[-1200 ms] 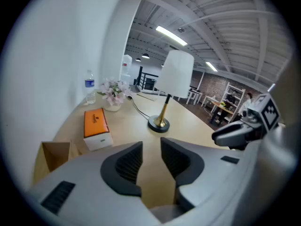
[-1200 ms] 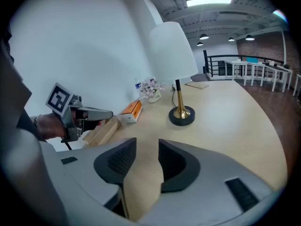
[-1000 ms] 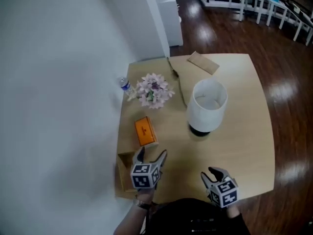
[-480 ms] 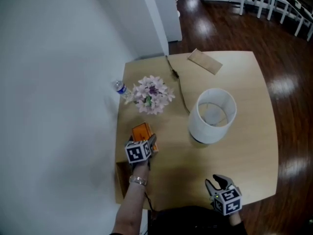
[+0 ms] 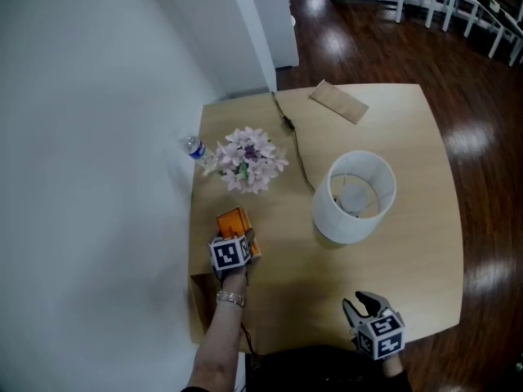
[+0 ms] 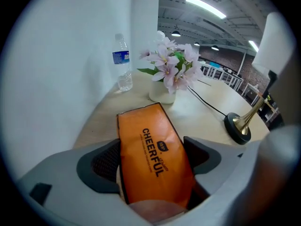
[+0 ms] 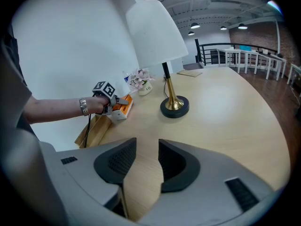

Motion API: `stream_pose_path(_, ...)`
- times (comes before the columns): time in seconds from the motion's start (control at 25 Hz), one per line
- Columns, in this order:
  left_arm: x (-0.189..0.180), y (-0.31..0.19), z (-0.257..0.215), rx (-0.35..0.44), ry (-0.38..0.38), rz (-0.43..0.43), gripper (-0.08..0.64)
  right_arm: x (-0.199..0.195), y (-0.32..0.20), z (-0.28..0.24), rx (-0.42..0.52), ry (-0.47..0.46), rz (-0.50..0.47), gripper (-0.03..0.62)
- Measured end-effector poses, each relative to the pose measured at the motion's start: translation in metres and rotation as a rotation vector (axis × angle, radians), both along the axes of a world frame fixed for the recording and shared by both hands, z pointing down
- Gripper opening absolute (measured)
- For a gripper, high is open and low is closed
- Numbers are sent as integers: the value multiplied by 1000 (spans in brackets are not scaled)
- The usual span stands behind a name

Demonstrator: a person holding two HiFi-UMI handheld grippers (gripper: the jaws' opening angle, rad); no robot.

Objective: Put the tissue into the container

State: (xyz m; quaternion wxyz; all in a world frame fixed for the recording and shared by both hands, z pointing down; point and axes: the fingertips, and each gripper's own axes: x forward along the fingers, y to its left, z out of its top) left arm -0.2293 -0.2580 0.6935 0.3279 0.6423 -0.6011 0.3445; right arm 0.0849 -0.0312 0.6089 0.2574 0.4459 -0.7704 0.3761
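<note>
- White wall runs along the left, dark wood floor on the right, and a light wood tabletop sits in between.
- Left gripper is out over the left side of the tabletop, lined up on the orange tissue pack.
- Its jaws are closing on the pack. In the left gripper view the pack fills the gap and both pads look right up against its long sides.
- The pack lies flat on the tabletop, just in front of the flowers, so it's not in the container.
- That container is a brown open box at the tabletop's left front corner, right under the person's left forearm and just behind the pack.
- Right gripper hangs over the front edge on the right, well apart from everything. Its jaws stand a bit apart with only bare tabletop between them.
- Other stuff: a white-shade lamp stands mid-tabletop with its cable running toward the back edge.
- A water bottle stands by the wall next to the flowers, and a flat brown card lies at the far edge.
</note>
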Motion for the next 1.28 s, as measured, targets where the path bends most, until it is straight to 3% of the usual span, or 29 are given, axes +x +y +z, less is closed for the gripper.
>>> stream_pose_path(0.12,2,6,-4,-8,7,-3,416,0,1,-5,9,0,7,155)
stream_pose_path(0.4,39,31,-64,122,60,95,413,6,6,-16,53,7,16,155)
stream_pose_path(0.64,85,118,-114,165,108,258,412,-2,11,-32,115,5,-1,155)
stream_pose_path(0.8,93,178,-116,139,125,302,411,-14,19,-38,136,2,-39,155)
stream_pose_path(1.04,65,233,-109,108,123,247,411,-37,31,-46,157,9,-119,155)
stream_pose_path(1.28,-21,262,-110,95,18,128,413,-47,37,-49,177,12,-138,155)
